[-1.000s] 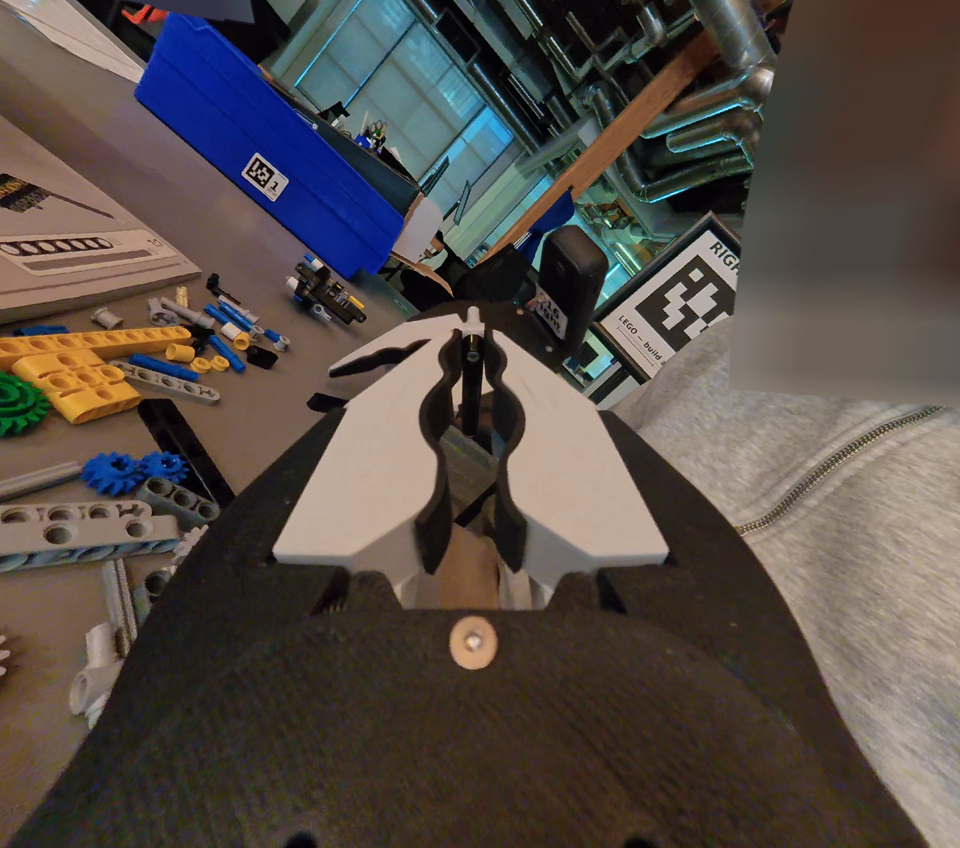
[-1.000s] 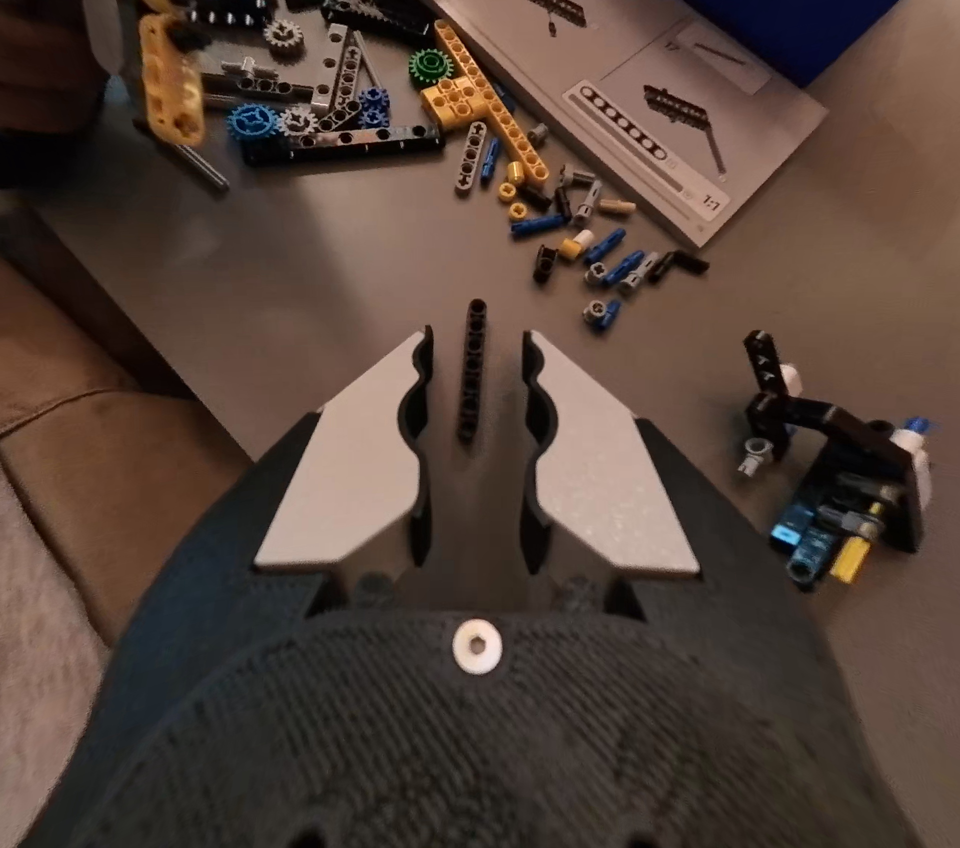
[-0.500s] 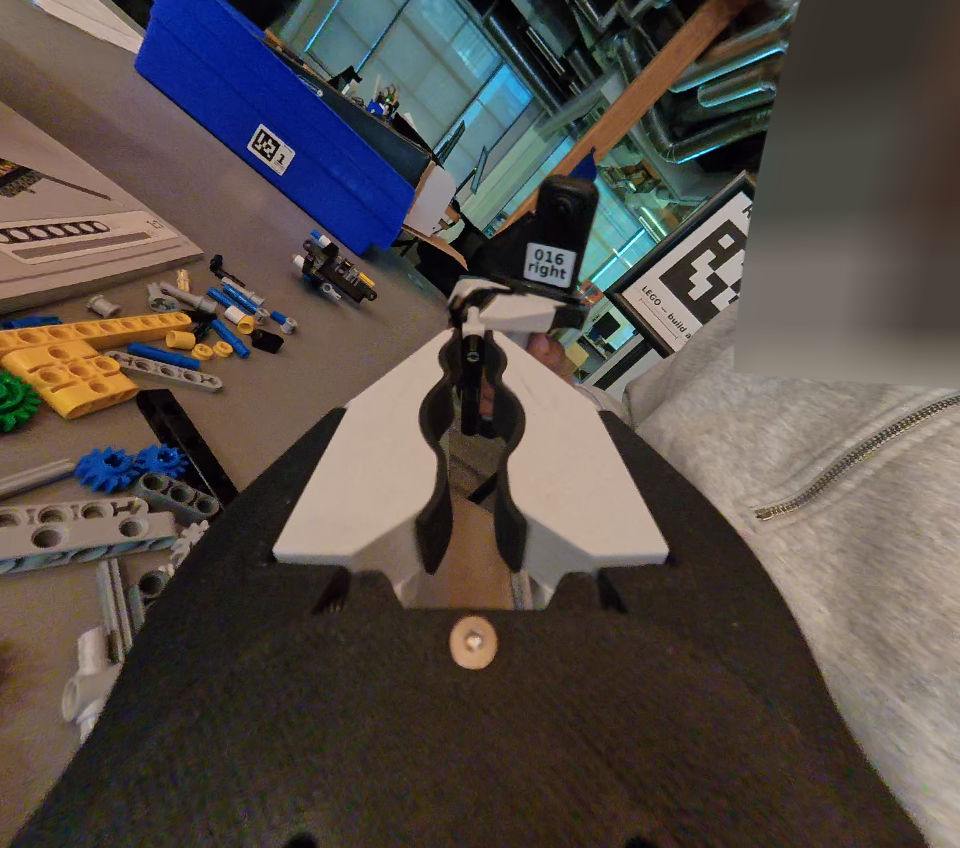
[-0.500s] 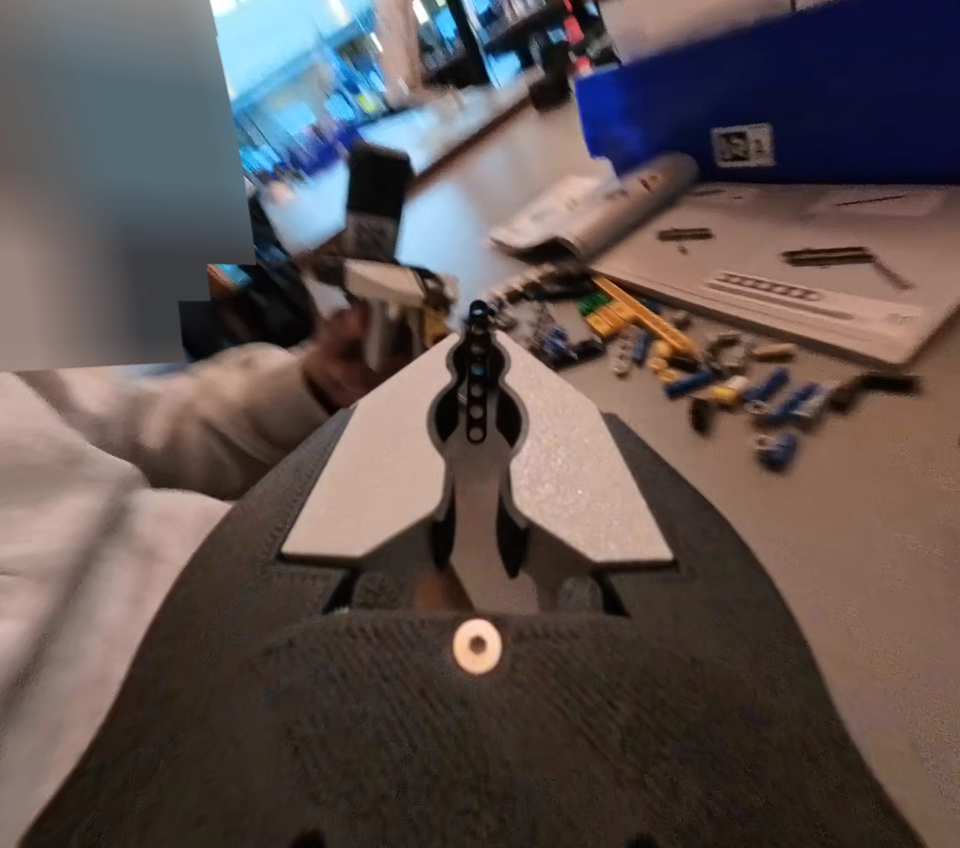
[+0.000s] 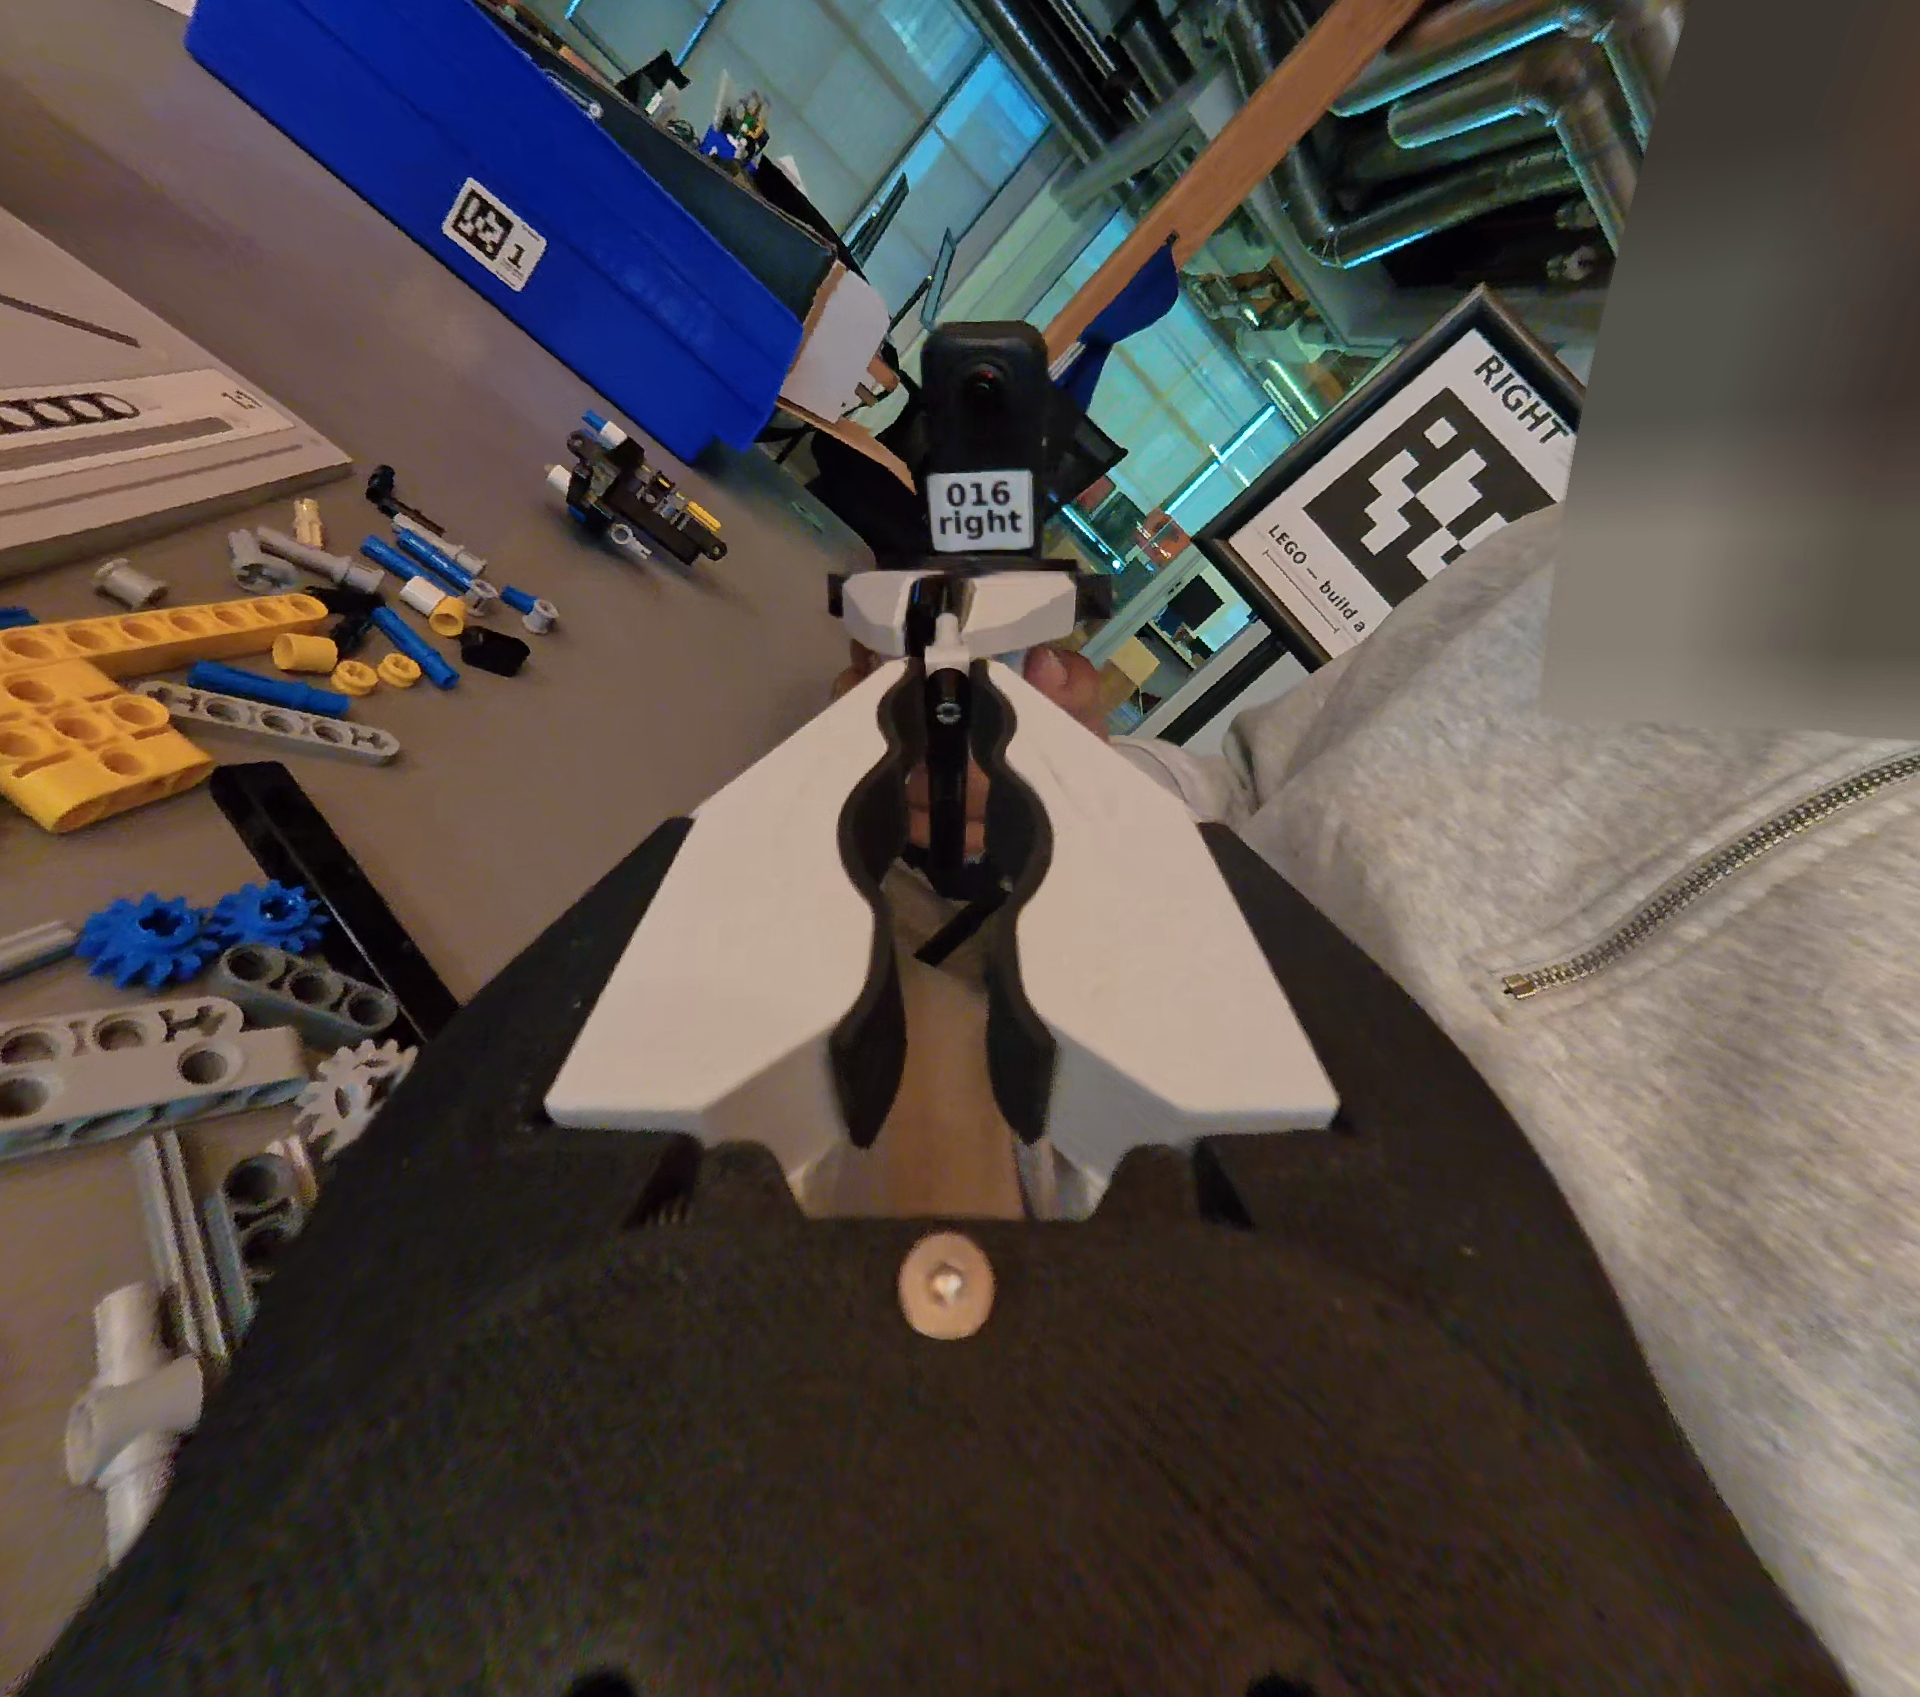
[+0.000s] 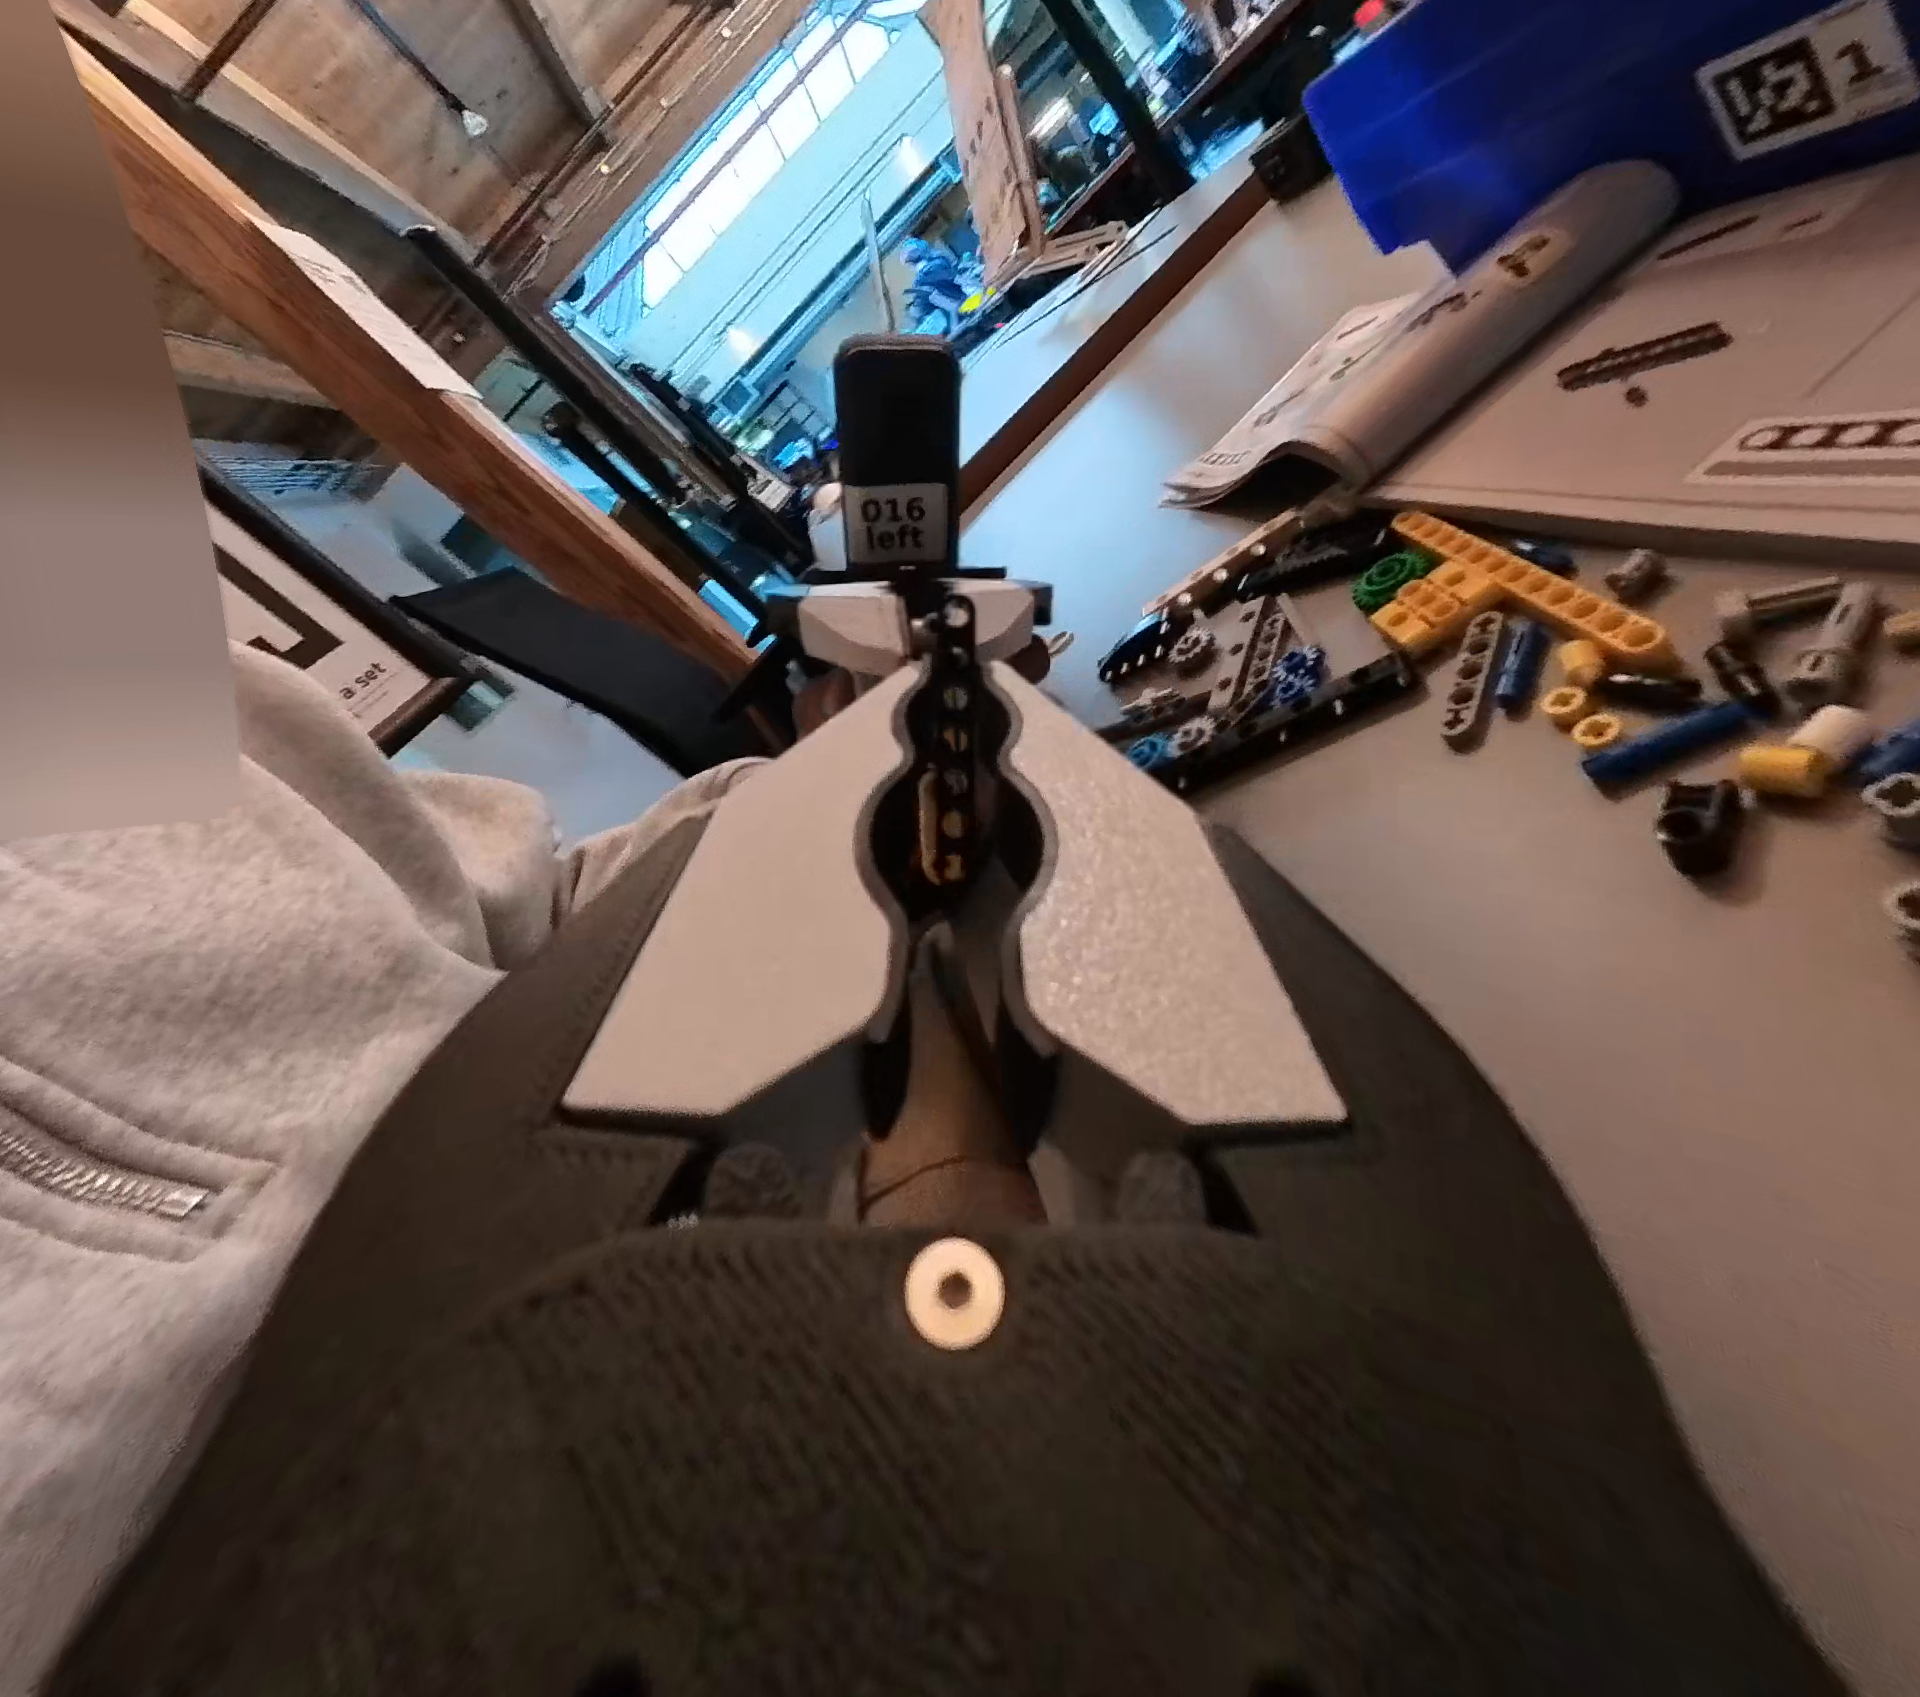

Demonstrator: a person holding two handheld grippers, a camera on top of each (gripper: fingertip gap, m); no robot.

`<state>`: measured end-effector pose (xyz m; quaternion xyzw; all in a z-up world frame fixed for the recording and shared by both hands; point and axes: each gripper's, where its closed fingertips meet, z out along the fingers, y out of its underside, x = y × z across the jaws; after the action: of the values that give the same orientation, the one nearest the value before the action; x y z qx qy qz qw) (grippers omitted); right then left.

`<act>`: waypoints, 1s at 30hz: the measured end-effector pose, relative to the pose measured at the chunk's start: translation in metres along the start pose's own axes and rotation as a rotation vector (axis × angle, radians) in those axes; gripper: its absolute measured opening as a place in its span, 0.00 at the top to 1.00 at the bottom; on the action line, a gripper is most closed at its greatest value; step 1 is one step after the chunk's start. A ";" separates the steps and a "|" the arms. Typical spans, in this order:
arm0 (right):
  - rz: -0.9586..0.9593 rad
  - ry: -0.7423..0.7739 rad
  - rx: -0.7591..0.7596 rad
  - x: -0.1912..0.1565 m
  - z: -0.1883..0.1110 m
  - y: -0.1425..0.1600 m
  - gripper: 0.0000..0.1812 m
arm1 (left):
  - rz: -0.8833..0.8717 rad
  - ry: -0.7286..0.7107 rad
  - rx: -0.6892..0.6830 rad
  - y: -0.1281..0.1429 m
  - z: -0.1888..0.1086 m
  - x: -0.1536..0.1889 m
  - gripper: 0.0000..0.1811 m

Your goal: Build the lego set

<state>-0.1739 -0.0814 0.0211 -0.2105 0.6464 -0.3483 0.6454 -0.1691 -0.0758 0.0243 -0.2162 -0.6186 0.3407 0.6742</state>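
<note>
My left gripper (image 5: 945, 671) is shut on a thin dark lego piece (image 5: 945, 774) with a white tip, seen edge-on. My right gripper (image 6: 951, 660) is shut on a black holed beam (image 6: 951, 743) that stands up between its fingers. The two grippers face each other tip to tip in the air beside the table, in front of a grey hoodie. The right gripper also shows in the left wrist view (image 5: 961, 608), the left gripper in the right wrist view (image 6: 914, 624). The held pieces meet at the tips; whether they are joined is hidden.
Loose parts lie on the grey table: yellow beams (image 5: 83, 712) (image 6: 1507, 598), blue gears (image 5: 187, 930), grey beams, blue pins, a small black sub-assembly (image 5: 644, 499). An open instruction booklet (image 6: 1558, 400) and a blue bin (image 5: 468, 120) stand behind. A framed marker sign (image 5: 1403, 504) leans at the right. Both grippers' tips are close together, under 4 cm apart.
My right gripper, open around the black beam on the table a second ago, has shut on it, lifted it and swung round to face the left gripper. The left gripper barely moved.
</note>
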 end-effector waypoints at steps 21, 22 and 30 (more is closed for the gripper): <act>0.101 -0.115 -0.445 -0.038 -0.023 0.079 0.98 | -0.052 -0.038 -0.372 0.073 -0.002 0.033 0.97; 0.109 -0.108 -0.455 -0.040 -0.023 0.082 0.98 | -0.066 -0.042 -0.380 0.077 -0.004 0.035 0.97; 0.020 -0.062 -0.503 -0.032 -0.013 0.070 0.98 | -0.054 -0.058 -0.391 0.068 -0.005 0.029 0.97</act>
<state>-0.1718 -0.0093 -0.0087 -0.3690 0.6945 -0.1634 0.5956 -0.1768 -0.0076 -0.0051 -0.3162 -0.6976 0.2020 0.6104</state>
